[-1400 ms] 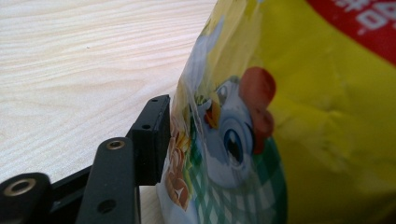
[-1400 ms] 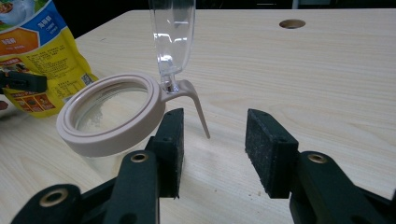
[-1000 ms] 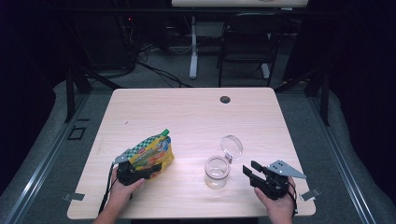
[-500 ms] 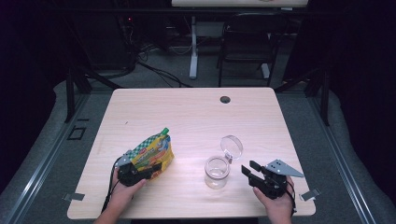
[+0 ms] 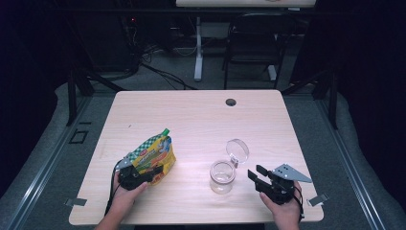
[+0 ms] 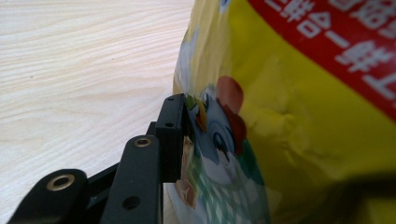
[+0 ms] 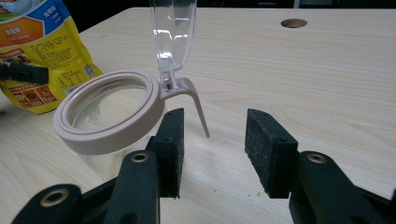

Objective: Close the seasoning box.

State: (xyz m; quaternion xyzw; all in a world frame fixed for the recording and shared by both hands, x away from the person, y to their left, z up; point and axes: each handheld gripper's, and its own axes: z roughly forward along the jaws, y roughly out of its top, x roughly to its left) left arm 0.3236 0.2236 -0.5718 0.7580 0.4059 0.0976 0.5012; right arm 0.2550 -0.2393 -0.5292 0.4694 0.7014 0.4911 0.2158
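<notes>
A yellow snack bag [image 5: 152, 154] with a green checked top stands tilted at the table's front left. My left gripper [image 5: 136, 176] is shut on its lower edge. In the left gripper view the left pad [image 6: 173, 135] presses against the bag [image 6: 289, 107], and the other jaw is a dark blur behind it. A clear glass jar [image 5: 222, 176] with a beige rim stands at front centre, its clear flip lid [image 5: 238, 149] hinged up. My right gripper [image 5: 261, 179] is open just right of the jar. In the right gripper view the gripper [image 7: 215, 123] faces the jar [image 7: 109, 112] and its lid tab [image 7: 196, 105].
The light wooden table [image 5: 201, 120] has a cable hole [image 5: 231, 102] near its far edge. A black chair [image 5: 253, 43] and desk legs stand beyond the table, with dark floor on both sides.
The left gripper has tipped the bag a little more upright and shifted slightly right. The right gripper has barely moved.
</notes>
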